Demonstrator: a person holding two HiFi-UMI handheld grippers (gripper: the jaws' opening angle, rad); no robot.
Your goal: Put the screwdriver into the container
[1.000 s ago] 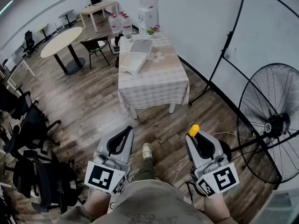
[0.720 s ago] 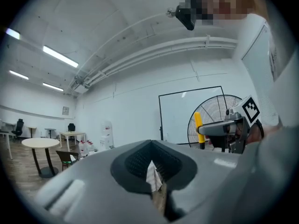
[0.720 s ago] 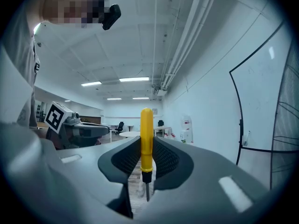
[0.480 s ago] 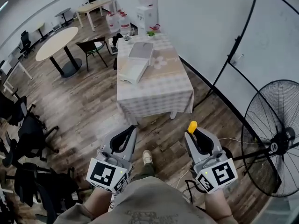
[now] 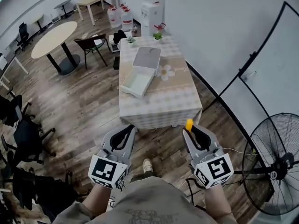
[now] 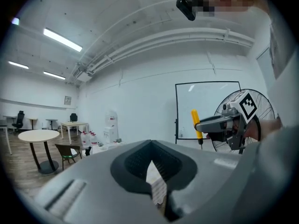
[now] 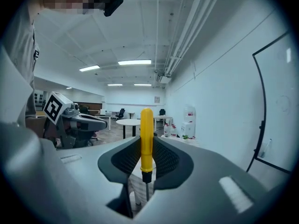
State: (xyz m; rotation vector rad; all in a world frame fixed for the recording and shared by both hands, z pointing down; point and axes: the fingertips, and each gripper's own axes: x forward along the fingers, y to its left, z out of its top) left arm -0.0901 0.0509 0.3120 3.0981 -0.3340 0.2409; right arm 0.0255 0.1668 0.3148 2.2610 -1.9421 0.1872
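Right gripper (image 5: 189,132): fingers clamped on the yellow-handled screwdriver (image 7: 146,136), held close in front of the person; the handle stands up above the fingers and the shaft points down between them.
Grip risk: the hold looks to be low on the handle near the shaft, so a jolt while walking could let the tool pivot or slide out onto the floor.
Left gripper (image 5: 129,130): fingers together, nothing between them.
Worktop (image 5: 184,99): ahead, apart from both grippers, under a checked cloth; its near edge could knock the shaft.
White container (image 5: 136,84): open, on the worktop's left half, its lid lying beyond it.
Drop risk: released tilted or from too high, the screwdriver could bounce off the rim.
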